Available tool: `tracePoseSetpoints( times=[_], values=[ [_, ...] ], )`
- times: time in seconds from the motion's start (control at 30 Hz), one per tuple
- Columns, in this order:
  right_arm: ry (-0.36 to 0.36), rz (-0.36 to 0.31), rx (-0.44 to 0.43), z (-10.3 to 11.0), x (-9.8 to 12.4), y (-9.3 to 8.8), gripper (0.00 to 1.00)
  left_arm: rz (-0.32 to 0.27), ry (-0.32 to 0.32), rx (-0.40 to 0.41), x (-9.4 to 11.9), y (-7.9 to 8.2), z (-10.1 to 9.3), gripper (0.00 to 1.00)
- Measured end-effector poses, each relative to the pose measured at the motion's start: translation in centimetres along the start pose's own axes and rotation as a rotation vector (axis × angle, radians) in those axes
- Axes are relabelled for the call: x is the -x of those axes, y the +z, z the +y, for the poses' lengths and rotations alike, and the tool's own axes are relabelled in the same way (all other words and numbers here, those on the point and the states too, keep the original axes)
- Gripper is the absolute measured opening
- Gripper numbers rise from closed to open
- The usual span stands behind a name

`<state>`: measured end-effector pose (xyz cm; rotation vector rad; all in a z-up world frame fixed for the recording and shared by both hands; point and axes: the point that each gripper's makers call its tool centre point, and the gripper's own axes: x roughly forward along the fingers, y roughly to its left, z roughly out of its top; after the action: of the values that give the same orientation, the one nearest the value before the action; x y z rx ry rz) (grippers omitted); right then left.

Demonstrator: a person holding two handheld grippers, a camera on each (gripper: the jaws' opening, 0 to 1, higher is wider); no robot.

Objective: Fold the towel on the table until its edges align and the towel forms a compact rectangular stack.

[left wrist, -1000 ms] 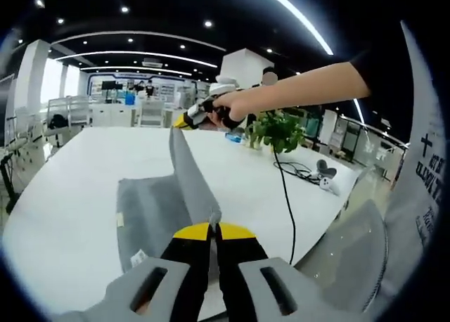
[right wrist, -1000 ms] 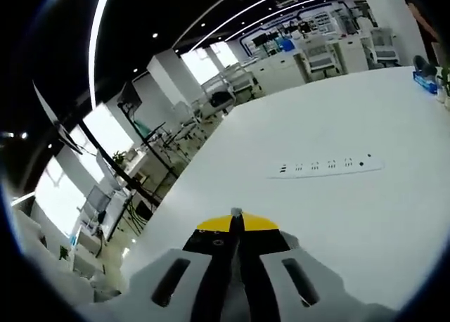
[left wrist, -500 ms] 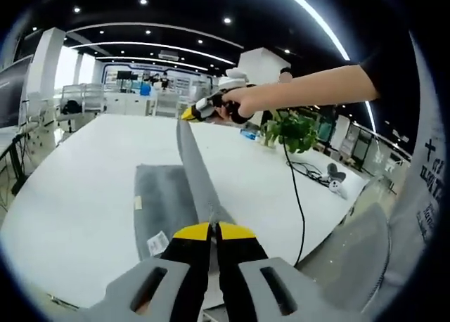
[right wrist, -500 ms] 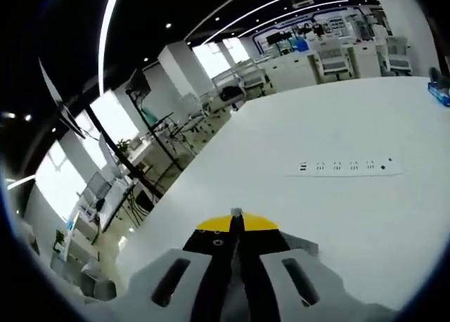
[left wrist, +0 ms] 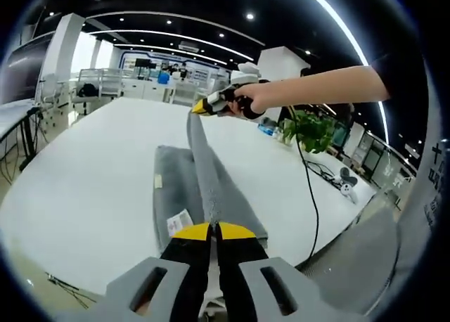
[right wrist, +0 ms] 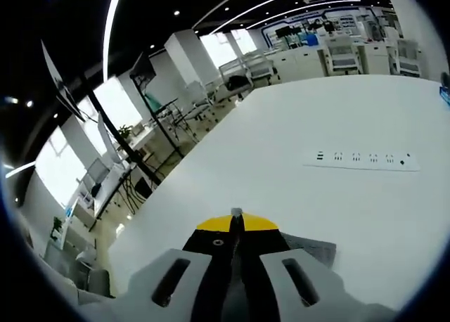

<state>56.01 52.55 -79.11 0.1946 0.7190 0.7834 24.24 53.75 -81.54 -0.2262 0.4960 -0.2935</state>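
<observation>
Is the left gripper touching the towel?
Touching. In the left gripper view, the left gripper is shut on the towel, whose raised edge runs straight out of its closed yellow tips.

Potted plant (left wrist: 309, 131), power strip (right wrist: 362, 159).

I can read nothing for certain: the white label (left wrist: 179, 221) sewn on the grey towel (left wrist: 176, 188), at about seven o'clock in my left gripper view, carries print too small to make out, and a white mark at three o'clock is cut off.
</observation>
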Motion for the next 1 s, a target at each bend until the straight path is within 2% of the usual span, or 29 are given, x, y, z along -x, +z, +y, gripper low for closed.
tracePoseSetpoints(
  times=[0.27,0.37,0.6,0.87,1.0],
  values=[
    [-0.01,0.045,0.061,0.0,-2.5,-1.6,0.0,0.041,0.021,0.064,-0.9,-2.1,2.3,0.03],
    [-0.023,0.071,0.1,-0.5,-3.9,-2.1,0.0,0.073,0.024,0.09,-1.5,-3.3,3.1,0.03],
    [-0.042,0.111,0.176,-1.6,-6.8,-3.0,0.01,0.11,0.041,0.131,-2.0,-4.6,4.6,0.03],
    [-0.033,0.137,0.237,-0.6,-9.0,-4.4,0.01,0.133,0.049,0.145,-2.0,-5.6,4.9,0.03],
    [-0.031,0.141,0.261,-0.8,-9.6,-5.1,0.01,0.153,0.06,0.152,-2.1,-6.6,5.4,0.03]
  ],
)
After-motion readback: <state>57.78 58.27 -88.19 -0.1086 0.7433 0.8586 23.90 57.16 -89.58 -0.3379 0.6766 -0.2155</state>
